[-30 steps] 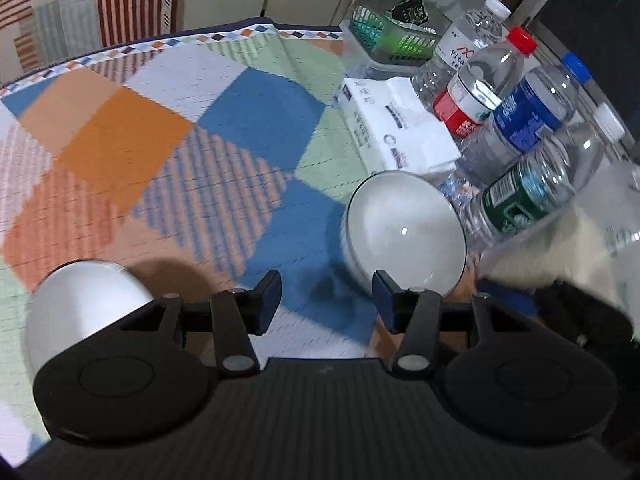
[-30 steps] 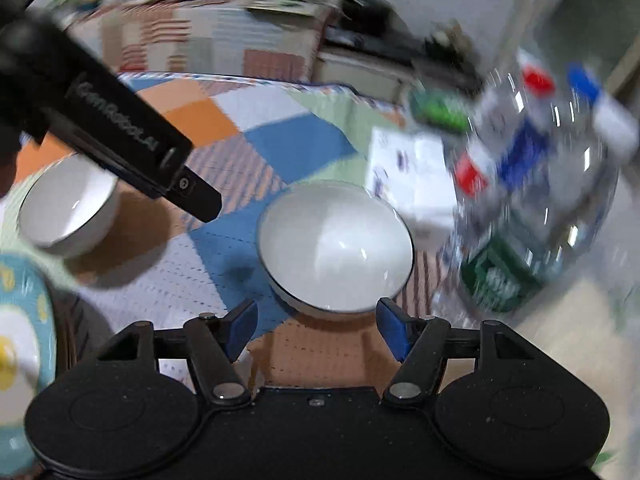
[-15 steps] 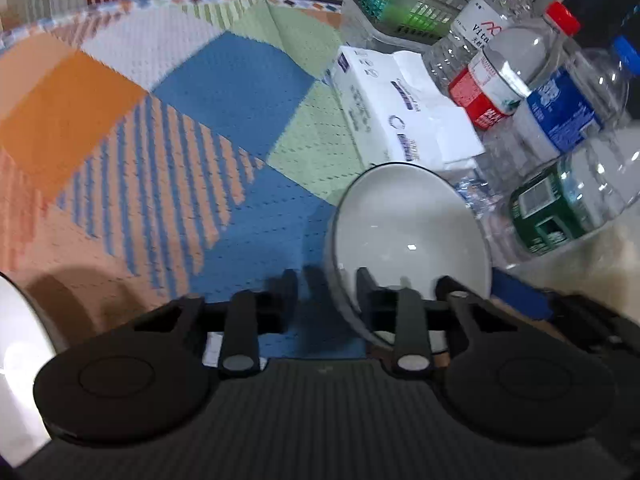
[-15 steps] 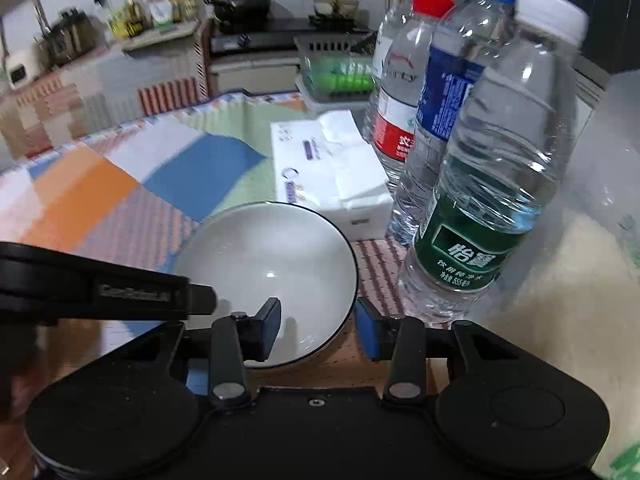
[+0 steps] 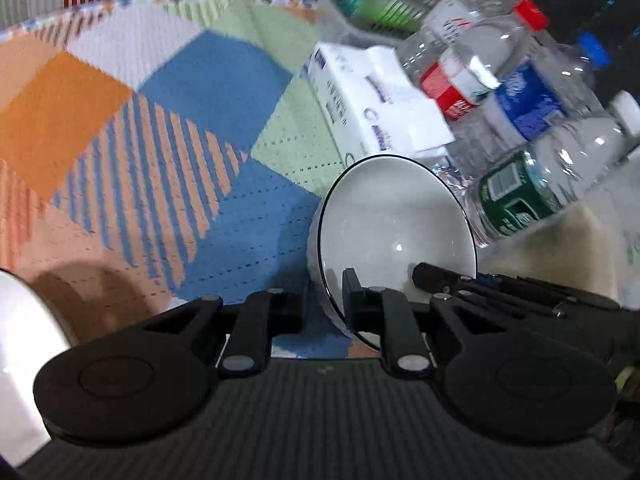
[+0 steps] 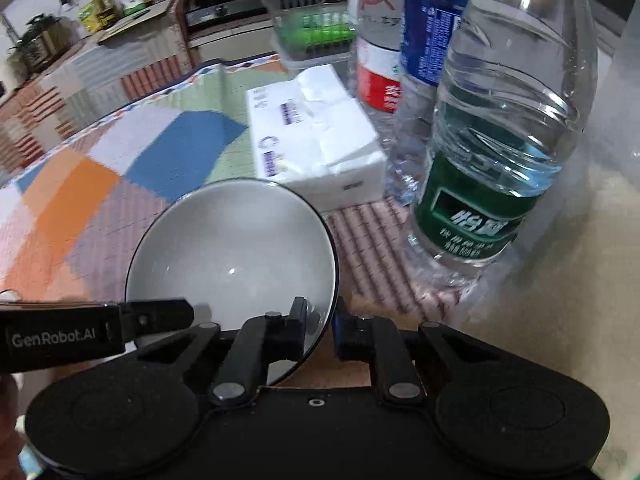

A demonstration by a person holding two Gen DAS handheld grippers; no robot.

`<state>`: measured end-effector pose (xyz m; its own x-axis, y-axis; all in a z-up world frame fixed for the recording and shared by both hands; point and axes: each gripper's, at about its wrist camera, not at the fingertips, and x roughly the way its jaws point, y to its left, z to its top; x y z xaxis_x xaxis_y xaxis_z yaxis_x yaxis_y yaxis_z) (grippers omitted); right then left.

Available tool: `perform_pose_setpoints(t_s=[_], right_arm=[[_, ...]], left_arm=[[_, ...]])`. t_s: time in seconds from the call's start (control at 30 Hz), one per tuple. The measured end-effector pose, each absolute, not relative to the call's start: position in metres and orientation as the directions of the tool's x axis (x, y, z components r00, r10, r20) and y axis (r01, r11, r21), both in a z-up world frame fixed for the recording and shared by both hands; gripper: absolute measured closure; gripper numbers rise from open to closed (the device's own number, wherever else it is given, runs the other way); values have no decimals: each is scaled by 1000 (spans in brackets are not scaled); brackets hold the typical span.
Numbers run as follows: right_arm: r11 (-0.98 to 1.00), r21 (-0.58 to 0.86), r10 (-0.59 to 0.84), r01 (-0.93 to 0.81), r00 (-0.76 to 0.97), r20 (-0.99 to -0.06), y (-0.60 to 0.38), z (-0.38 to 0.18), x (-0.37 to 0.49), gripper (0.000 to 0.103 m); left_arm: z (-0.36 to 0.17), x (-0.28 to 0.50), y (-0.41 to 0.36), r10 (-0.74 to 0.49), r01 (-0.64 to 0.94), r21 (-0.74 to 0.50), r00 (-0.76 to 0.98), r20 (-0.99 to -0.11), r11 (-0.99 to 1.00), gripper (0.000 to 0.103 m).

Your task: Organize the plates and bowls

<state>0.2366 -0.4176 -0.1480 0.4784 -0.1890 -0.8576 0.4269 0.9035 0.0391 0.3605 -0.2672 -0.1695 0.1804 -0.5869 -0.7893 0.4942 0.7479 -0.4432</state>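
A white bowl with a dark rim [image 5: 394, 232] sits tilted on the patterned tablecloth, also in the right wrist view [image 6: 232, 248]. My left gripper [image 5: 324, 304] is shut on its near-left rim, one finger inside and one outside. My right gripper [image 6: 320, 324] is shut on its near-right rim in the same way. The left gripper's finger [image 6: 156, 318] shows in the right wrist view at the bowl's left edge. A second white bowl [image 5: 24, 344] lies at the far left edge of the left wrist view.
Several water bottles [image 6: 492, 152] stand close to the right of the bowl. A white tissue pack [image 6: 316, 140] lies just behind it. A green basket [image 6: 316, 32] stands at the back. The tablecloth [image 5: 140, 152] stretches to the left.
Both grippers have closed from open onto the bowl's rim, one on each side. The bowl has tipped up and sits nearer both cameras.
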Motion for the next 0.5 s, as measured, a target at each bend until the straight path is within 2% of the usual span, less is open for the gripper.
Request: perform_pose_setpoints(t_s=[0.2,0.3,0.5], right_arm=[[884,172,-91,435,521,-849,-412,-126,217,87],[891,195,-68,409,545,-836,-402,-114,212,87],[901,247,-9,356,585,-811,-380,-88,204,87]], left_arm=[[-149,350,-239,-602,474,-475,156,-783,741,88],[-142,347,-229,-593,467,-486,106,-798,739,88],[-120,331,-193,-594,464,-479,135,-793,745,88]])
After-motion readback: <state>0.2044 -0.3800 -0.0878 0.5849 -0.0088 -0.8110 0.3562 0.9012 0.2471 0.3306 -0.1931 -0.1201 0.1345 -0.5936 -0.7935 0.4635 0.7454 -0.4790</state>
